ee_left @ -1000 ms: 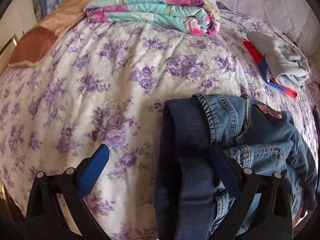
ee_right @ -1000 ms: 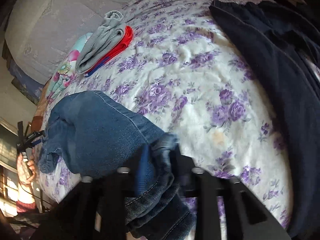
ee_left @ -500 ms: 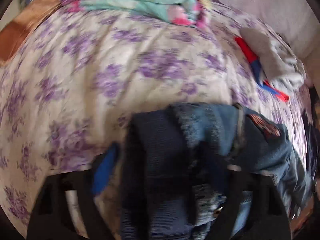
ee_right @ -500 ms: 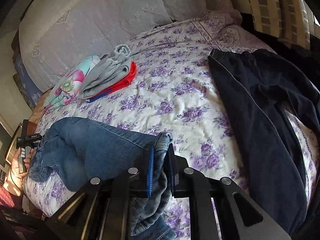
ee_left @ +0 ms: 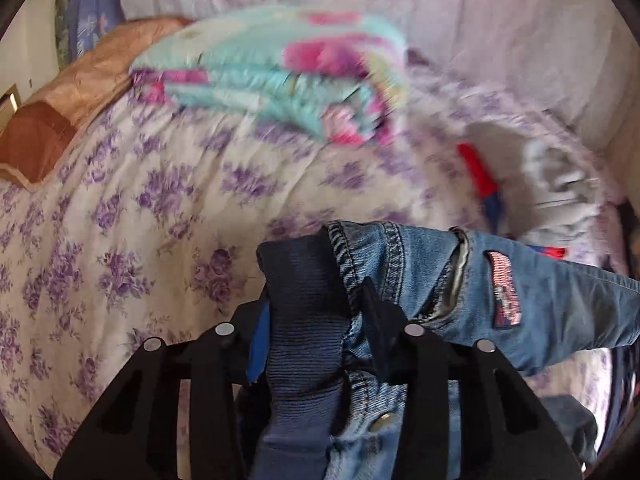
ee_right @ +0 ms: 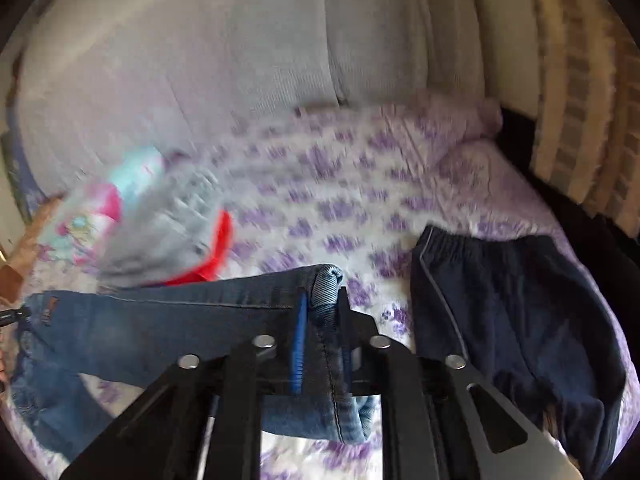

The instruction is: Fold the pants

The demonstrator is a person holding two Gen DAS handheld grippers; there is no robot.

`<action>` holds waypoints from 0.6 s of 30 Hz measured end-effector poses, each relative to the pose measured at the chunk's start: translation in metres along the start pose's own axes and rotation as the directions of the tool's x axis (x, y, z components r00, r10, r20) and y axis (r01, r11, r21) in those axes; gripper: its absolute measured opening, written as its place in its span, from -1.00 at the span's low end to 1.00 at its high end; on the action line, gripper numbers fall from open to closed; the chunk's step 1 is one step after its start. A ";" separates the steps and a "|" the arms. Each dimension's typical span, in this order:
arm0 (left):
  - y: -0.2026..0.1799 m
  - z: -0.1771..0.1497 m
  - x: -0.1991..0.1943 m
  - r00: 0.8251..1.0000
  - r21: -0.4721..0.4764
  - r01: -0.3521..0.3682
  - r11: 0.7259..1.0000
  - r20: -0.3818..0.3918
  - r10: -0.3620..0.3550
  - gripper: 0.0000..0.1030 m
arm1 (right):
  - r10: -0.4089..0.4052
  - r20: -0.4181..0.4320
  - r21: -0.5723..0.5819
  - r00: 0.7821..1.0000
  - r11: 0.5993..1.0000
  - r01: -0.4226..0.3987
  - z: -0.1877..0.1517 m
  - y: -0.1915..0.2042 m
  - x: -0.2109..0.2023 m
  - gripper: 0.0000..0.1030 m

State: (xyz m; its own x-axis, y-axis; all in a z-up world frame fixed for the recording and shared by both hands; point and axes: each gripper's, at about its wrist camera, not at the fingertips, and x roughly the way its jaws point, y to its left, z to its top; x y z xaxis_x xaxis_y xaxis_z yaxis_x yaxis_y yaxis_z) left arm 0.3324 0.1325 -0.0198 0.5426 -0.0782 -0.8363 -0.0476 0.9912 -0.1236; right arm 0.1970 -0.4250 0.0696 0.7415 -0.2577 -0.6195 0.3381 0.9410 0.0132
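1. Step in hand, by judgement: stretching jeans (ee_left: 440, 280) above the bed (ee_left: 120, 208).
2. Left gripper (ee_left: 316, 336) closing on the waistband; right gripper (ee_right: 320, 336) opening, leg hem between the jaws.
3. Next: lay flat, fold.
4. Around: folded quilt (ee_left: 280, 92), dark pants (ee_right: 520, 320).

1. The left gripper (ee_left: 316, 336) is matte black, with slotted arms fanning toward 6 o'clock.
2. Four round silver screws cross its linkage.
3. Blue pads line the inner fingers.
4. The right gripper (ee_right: 322, 340) looks the same.
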 end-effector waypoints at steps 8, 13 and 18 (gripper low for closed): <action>0.017 -0.003 -0.022 0.999 0.009 -0.048 0.999 -0.008 0.048 0.64 | -0.024 -0.065 0.143 0.998 0.989 0.033 -0.047 -0.030 0.003 0.45; 0.030 -0.047 -0.086 1.000 0.038 0.020 0.999 0.012 -0.020 0.69 | 0.154 0.005 0.052 0.988 0.987 -0.154 -0.128 -0.029 -0.106 0.92; 0.038 -0.118 -0.112 0.998 0.045 0.048 0.998 -0.053 -0.046 0.69 | 0.259 -0.097 0.046 0.961 0.966 -0.256 -0.208 -0.025 -0.163 0.93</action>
State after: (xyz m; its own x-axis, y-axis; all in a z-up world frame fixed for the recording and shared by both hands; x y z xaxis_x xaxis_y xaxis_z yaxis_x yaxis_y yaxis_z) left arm 0.1709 0.1659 0.0057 0.4994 -0.1288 -0.8567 0.0166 0.9901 -0.1392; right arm -0.0522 -0.3610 0.0072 0.7441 0.0172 -0.6678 0.1633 0.9647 0.2068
